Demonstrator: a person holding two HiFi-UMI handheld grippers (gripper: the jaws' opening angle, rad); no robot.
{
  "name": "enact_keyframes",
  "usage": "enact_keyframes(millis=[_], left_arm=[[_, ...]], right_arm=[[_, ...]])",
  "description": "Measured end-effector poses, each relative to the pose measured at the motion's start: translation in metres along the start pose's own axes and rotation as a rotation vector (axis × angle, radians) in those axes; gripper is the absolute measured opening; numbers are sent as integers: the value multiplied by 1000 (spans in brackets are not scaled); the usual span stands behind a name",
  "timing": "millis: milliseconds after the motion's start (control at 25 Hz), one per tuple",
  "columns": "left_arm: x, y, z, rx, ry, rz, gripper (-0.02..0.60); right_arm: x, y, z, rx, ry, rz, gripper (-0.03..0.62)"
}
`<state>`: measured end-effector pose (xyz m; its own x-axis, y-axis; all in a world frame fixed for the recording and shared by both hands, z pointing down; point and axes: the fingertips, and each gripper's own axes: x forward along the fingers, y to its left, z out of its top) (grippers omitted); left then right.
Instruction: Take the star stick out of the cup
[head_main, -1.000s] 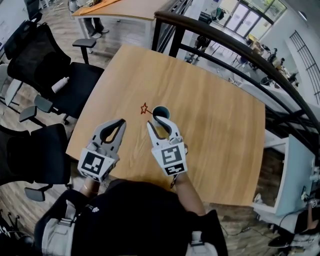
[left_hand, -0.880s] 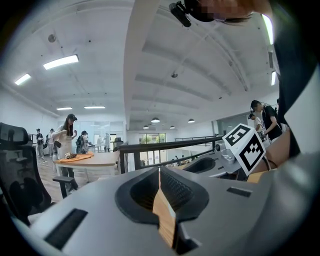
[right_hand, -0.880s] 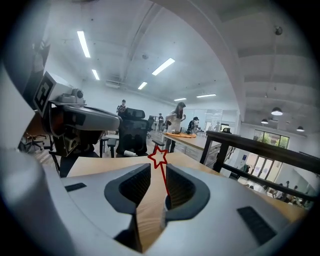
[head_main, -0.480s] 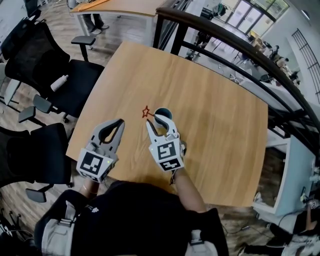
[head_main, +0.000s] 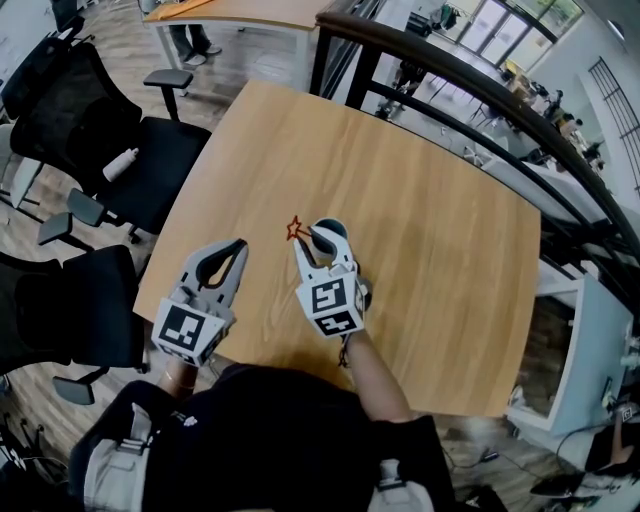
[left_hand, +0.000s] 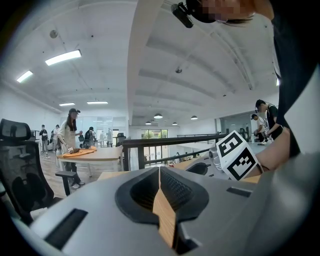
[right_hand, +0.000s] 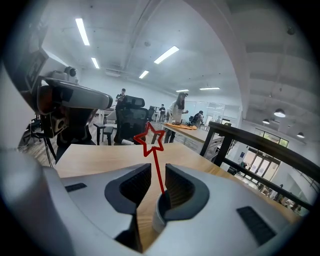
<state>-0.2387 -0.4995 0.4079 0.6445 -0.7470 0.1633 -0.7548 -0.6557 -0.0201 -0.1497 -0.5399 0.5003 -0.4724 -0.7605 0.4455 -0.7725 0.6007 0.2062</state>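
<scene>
The star stick (head_main: 294, 230) stands in the cup (head_main: 336, 227) at mid-desk (head_main: 430, 200), nearly upright, with its star end tipped toward the frame's upper left. The right hand-held gripper (head_main: 312, 243) has its jaws spread on either side of the stick without pinching it. The left hand-held gripper (head_main: 240, 244), at lower left, is pressed together.

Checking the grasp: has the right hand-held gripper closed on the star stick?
No, the jaws of the right hand-held gripper stand apart, the star stick rising between them from the cup.
</scene>
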Motion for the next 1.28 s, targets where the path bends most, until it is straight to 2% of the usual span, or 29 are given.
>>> enact_keyframes(millis=[320,680,1040,1280], left_arm=[[0,0,-4,-9,10,6,22],[-2,-7,-1,0,9,4,21],[-4,-17,7,17,-11,-16,22],[-4,-23,11,23,10,-18,23]], right_arm=[[8,-4,-3,16,0,-9,43],[-4,-12,1,64,-27,-41,31],[-32,-21,28,104,-119,-81,29],[-52,-25,47,143,-182,-85,29]])
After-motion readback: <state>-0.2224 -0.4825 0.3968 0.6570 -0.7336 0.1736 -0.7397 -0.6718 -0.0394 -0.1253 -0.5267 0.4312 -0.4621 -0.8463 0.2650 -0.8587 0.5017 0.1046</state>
